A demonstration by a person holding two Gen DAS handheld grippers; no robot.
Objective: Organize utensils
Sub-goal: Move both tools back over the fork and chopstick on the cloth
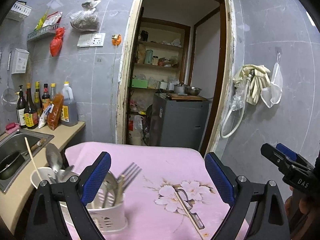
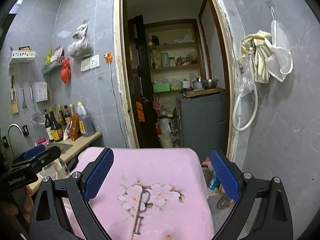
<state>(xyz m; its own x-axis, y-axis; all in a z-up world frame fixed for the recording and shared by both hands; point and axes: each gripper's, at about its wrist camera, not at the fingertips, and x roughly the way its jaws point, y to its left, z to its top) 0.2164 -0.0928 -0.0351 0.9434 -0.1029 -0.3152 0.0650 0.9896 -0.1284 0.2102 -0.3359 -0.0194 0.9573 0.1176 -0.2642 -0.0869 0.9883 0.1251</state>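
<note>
Left wrist: "DAS" on right gripper [image 1: 280,156]

Grey tiled walls [image 1: 270,30], white grout lines. Open doorway [image 1: 176,70] with worn cream frame, leading to pantry with wooden shelves [image 1: 160,46] and a grey cabinet [image 1: 178,120]. Beige counter [image 1: 66,132] at left with steel sink [image 1: 18,146], sauce bottles [image 1: 36,104] against wall. Gloves [image 1: 254,80] and hose [image 1: 232,120] hung right of door. Pink floral cloth [image 1: 160,160] over tabletop.

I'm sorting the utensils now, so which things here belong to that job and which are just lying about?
For the job: white utensil holder, fork, spoon, chopstick and peeler on the pink cloth.

Lying about: sauce bottles, sink, rubber gloves, red bag.
</note>
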